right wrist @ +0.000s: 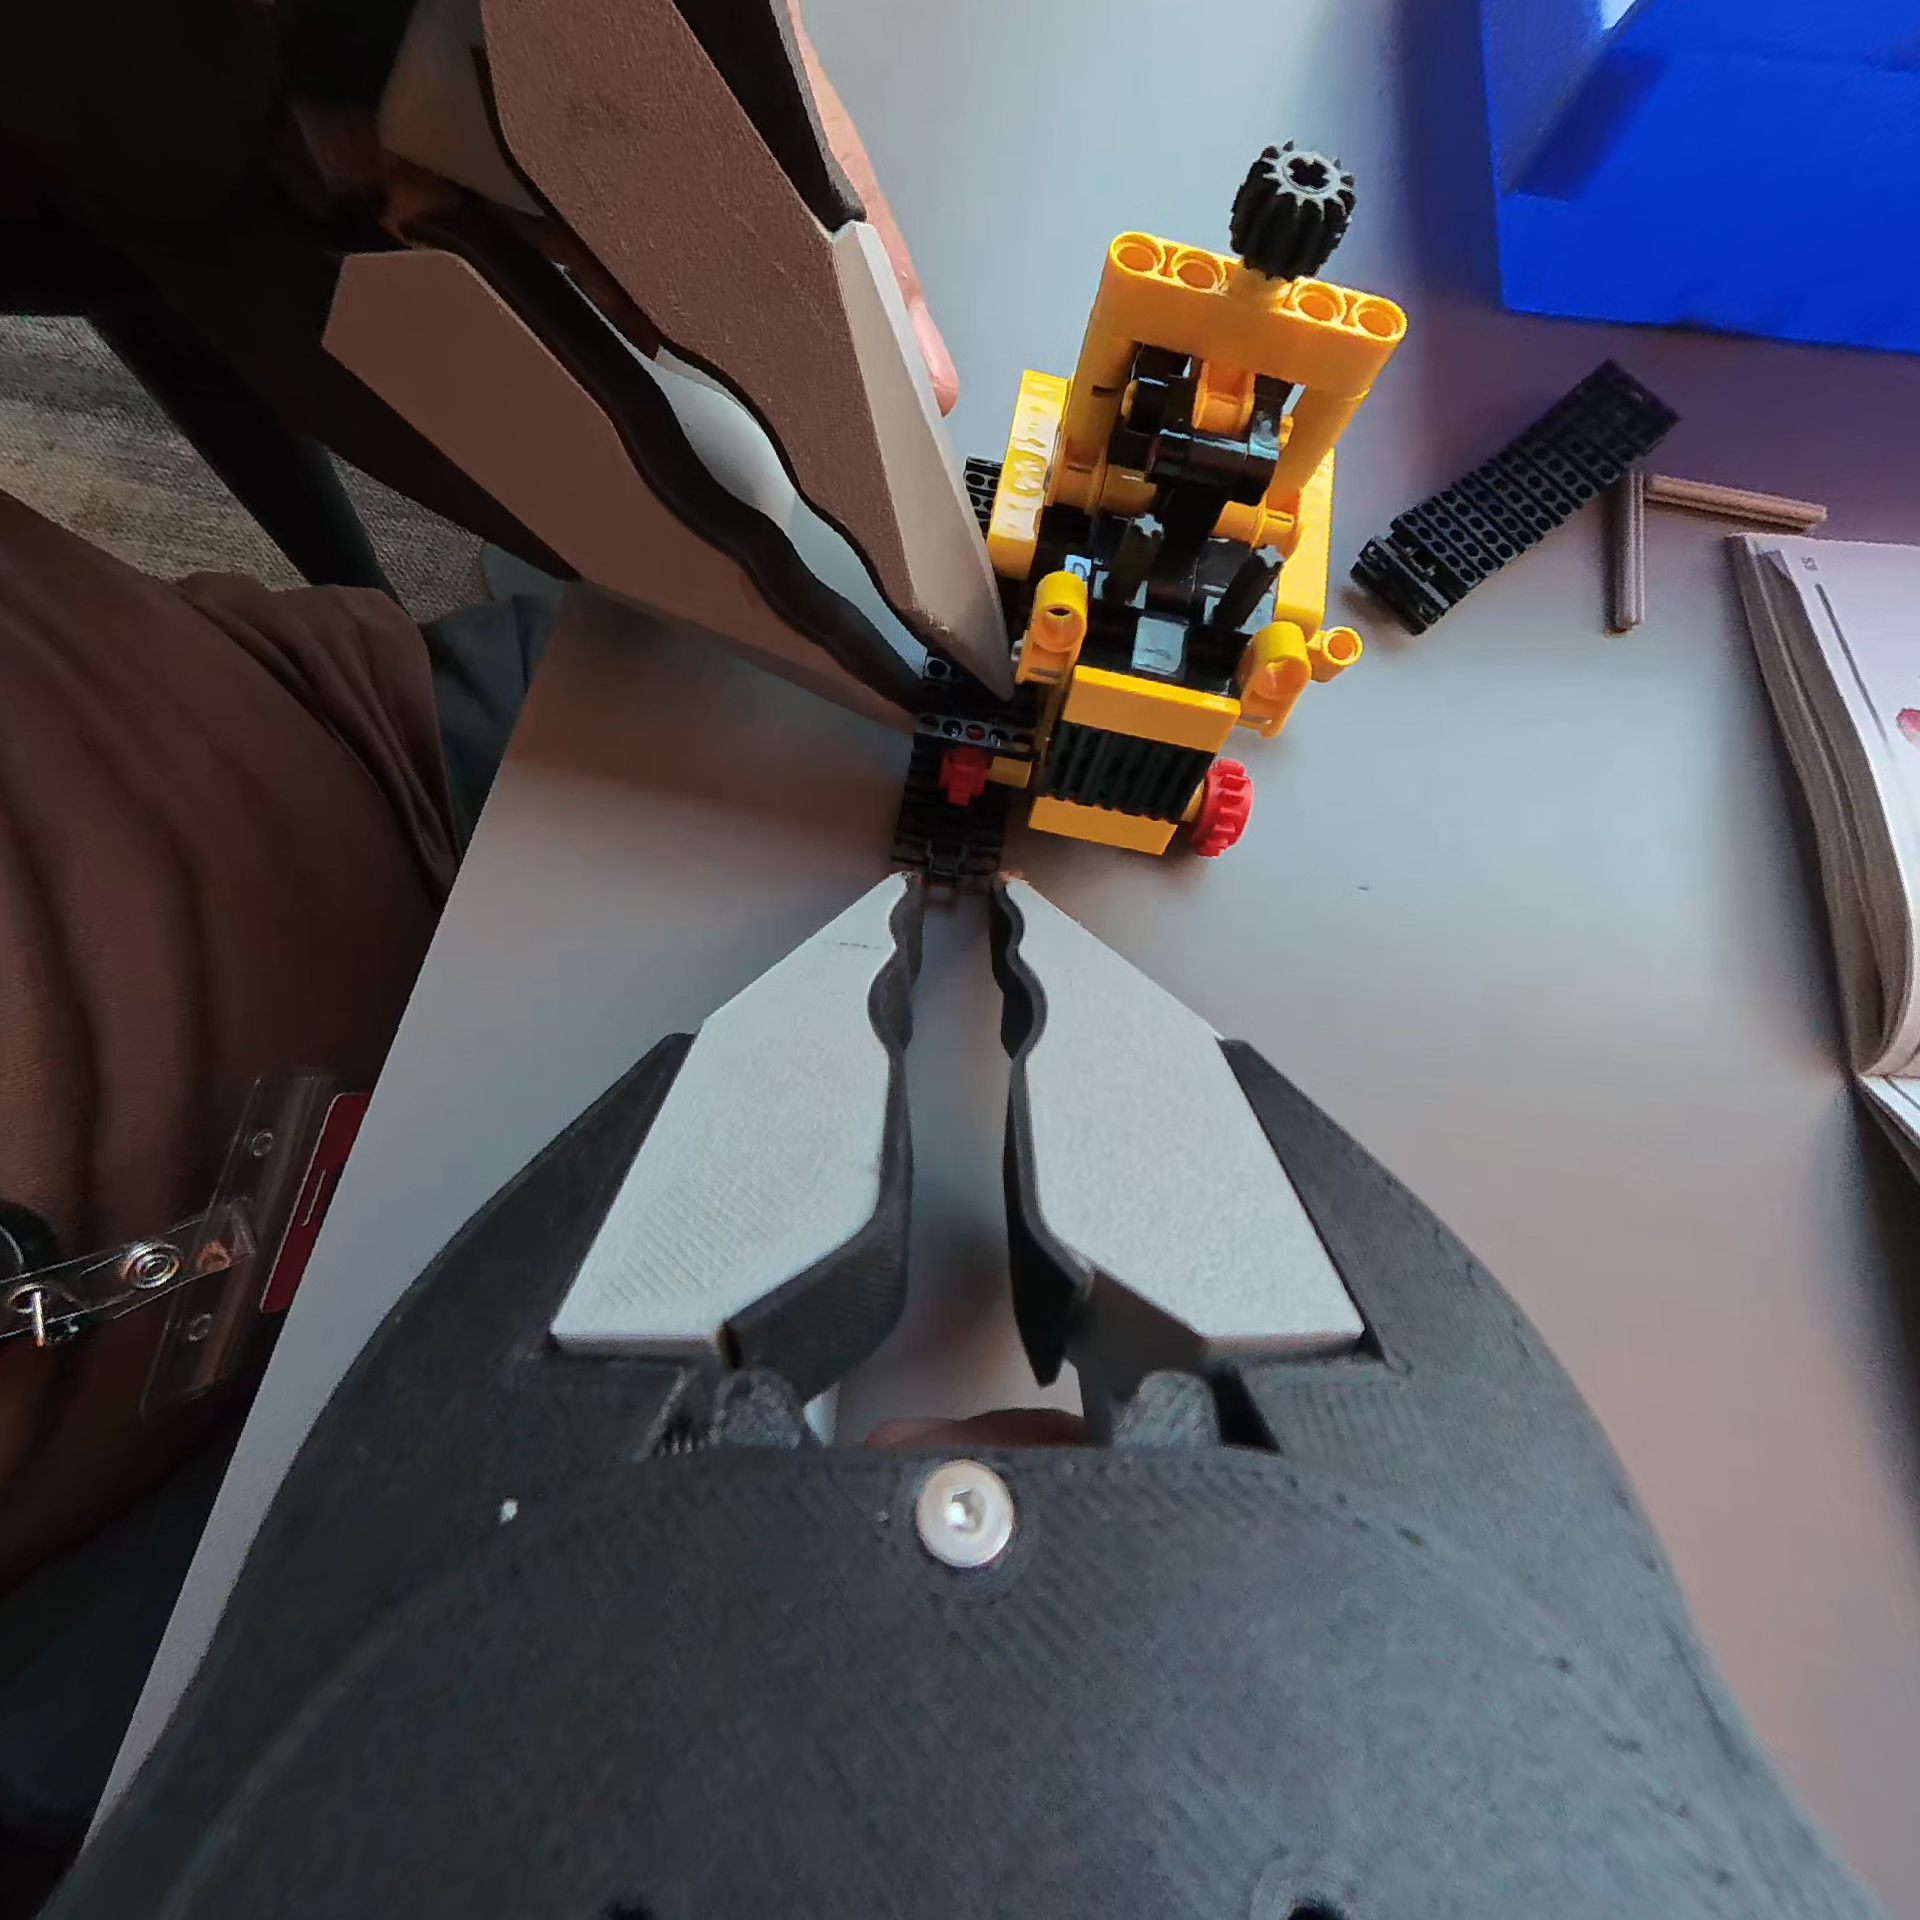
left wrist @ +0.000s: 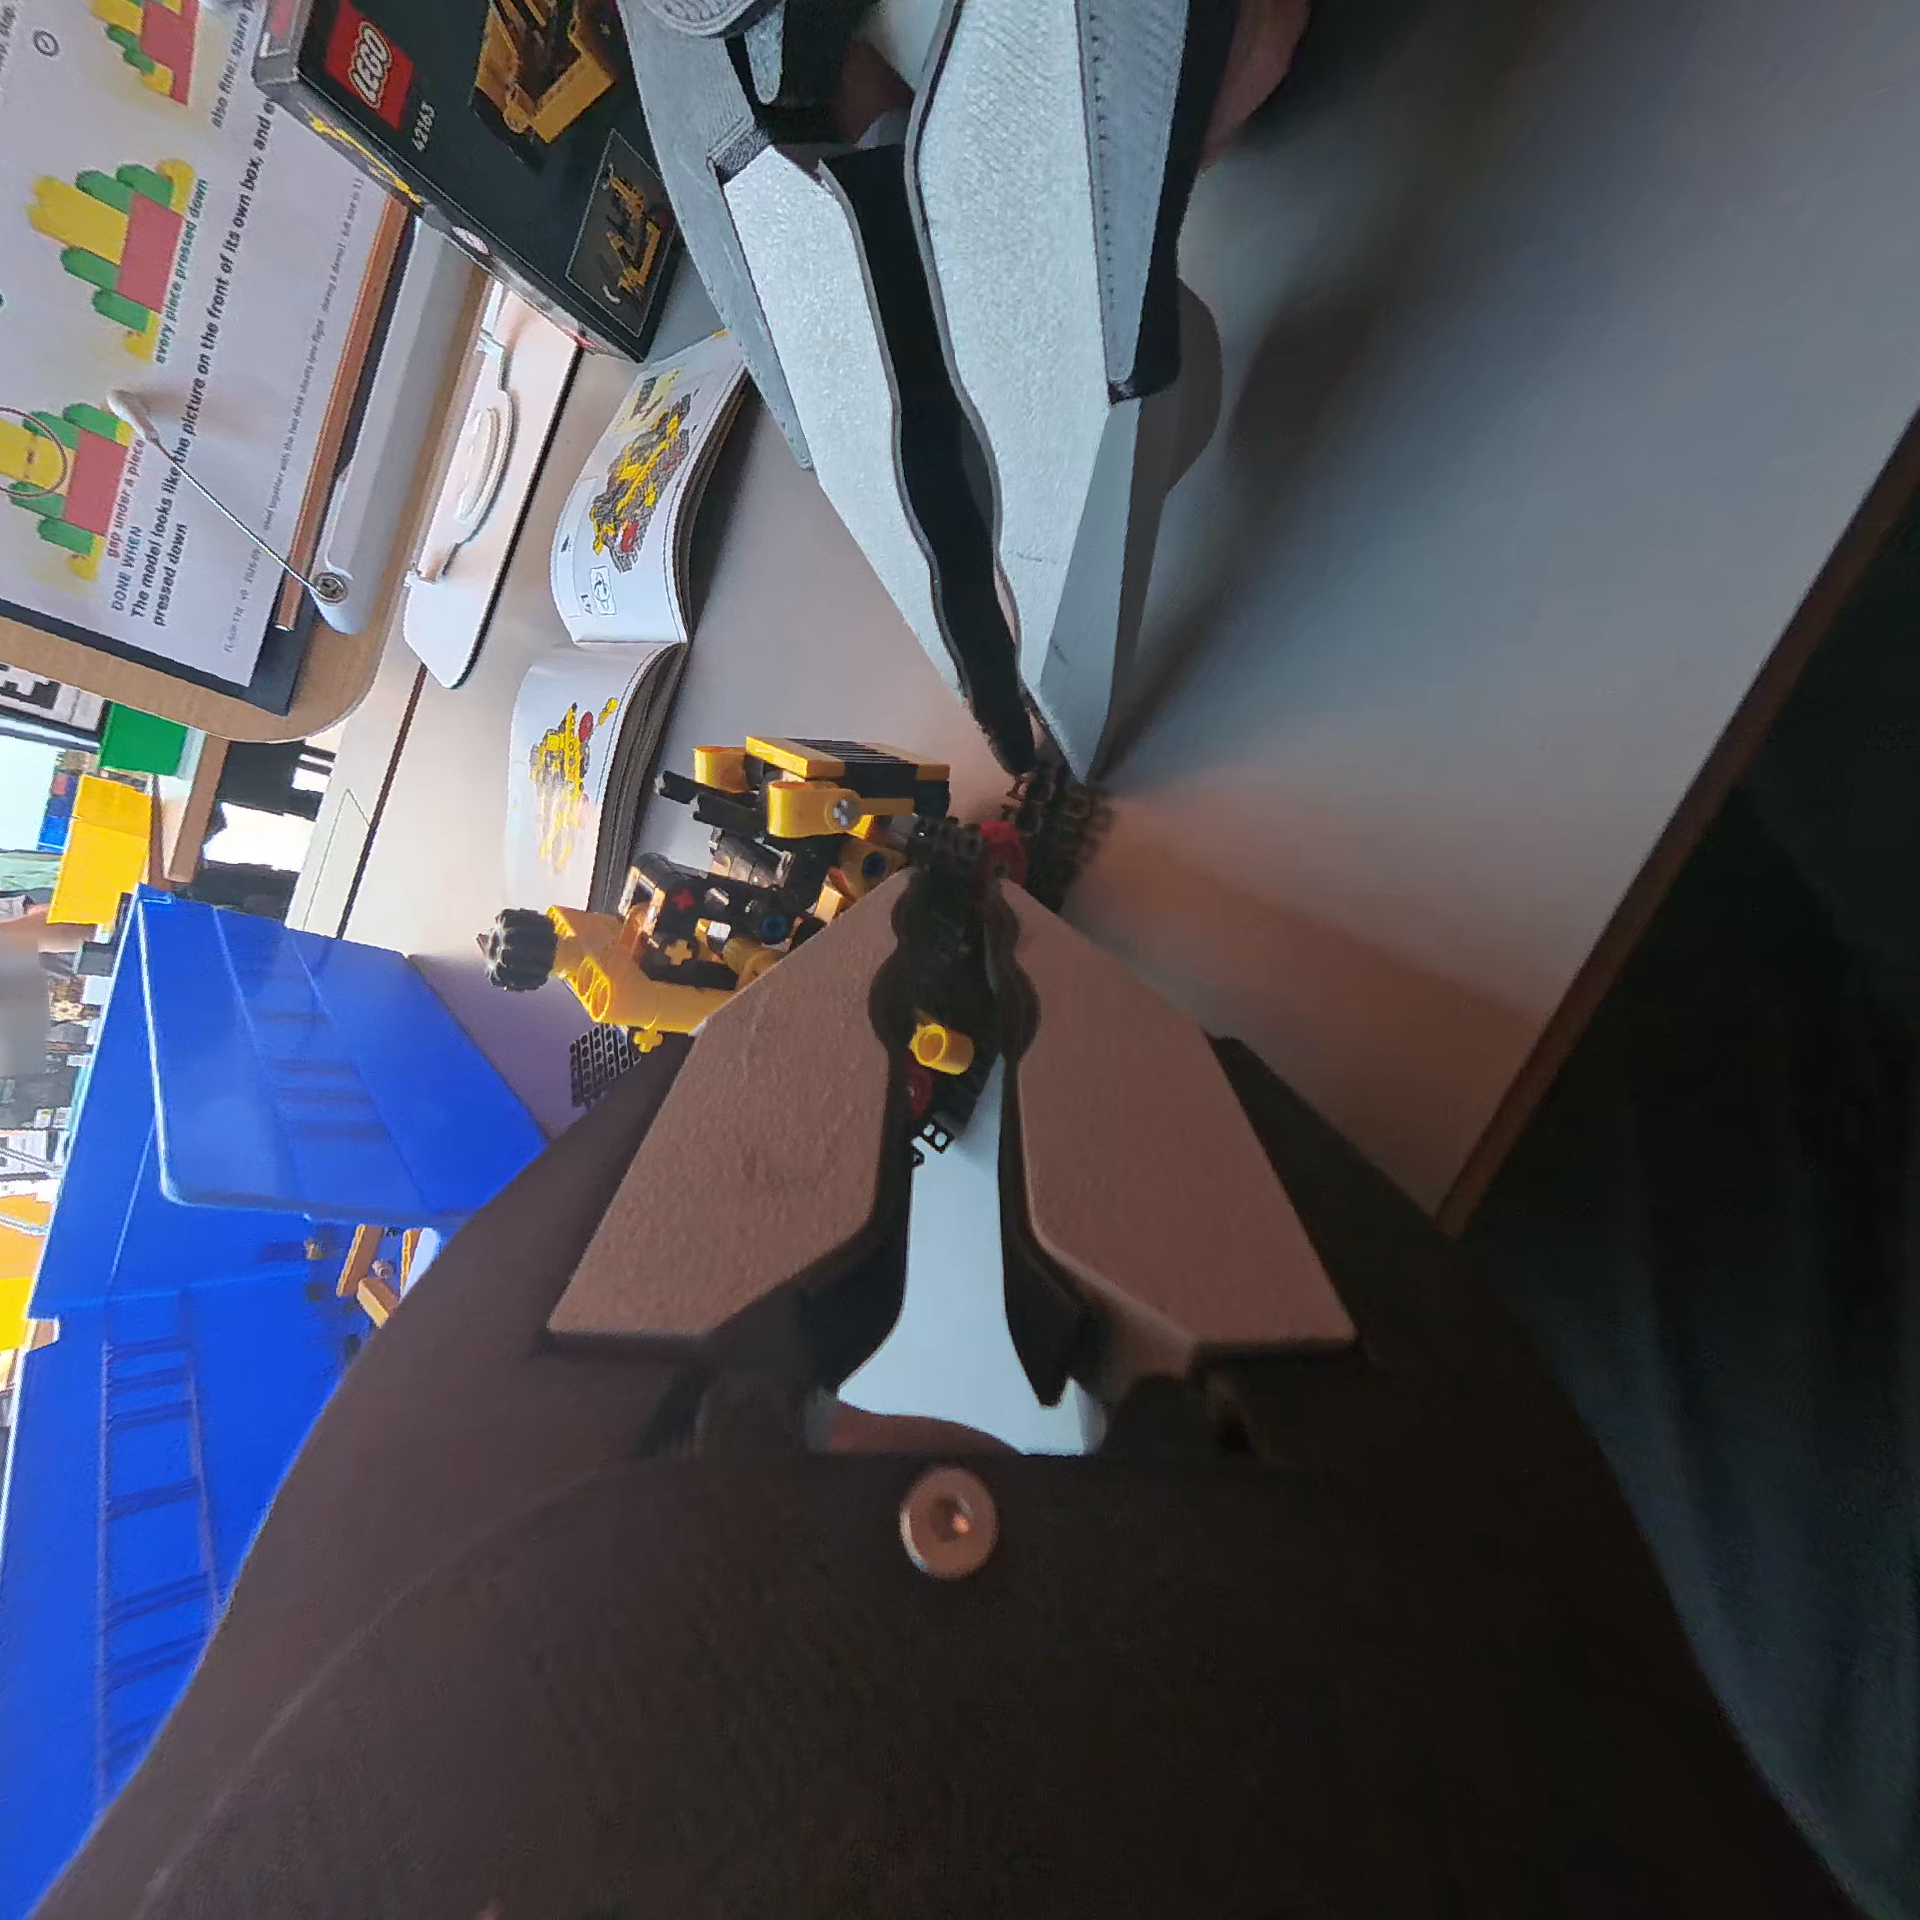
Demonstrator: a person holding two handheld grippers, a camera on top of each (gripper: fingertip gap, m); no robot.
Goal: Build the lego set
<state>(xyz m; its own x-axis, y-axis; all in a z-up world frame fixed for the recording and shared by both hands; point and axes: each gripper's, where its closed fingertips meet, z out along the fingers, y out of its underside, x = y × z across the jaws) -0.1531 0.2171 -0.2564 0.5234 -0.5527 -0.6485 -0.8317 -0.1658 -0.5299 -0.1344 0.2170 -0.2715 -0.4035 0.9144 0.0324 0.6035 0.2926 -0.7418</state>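
Yellow-and-black lego model (right wrist: 1164,582) upright on the grey counter (right wrist: 1455,1039), near its edge. Left gripper (left wrist: 961,914) with fingers (left wrist: 790,1122) closed on the black track assembly (right wrist: 951,800) at the model's side, a yellow pin and red part showing between them. Right gripper (right wrist: 951,894) with fingers (right wrist: 800,1091) slightly parted, tips at the track's near end, gripping nothing clearly. Loose black track strip (right wrist: 1517,499) just right of the model. Open instruction booklet (left wrist: 613,582), lego box (left wrist: 468,135) and blue bin (left wrist: 260,1195) beyond.
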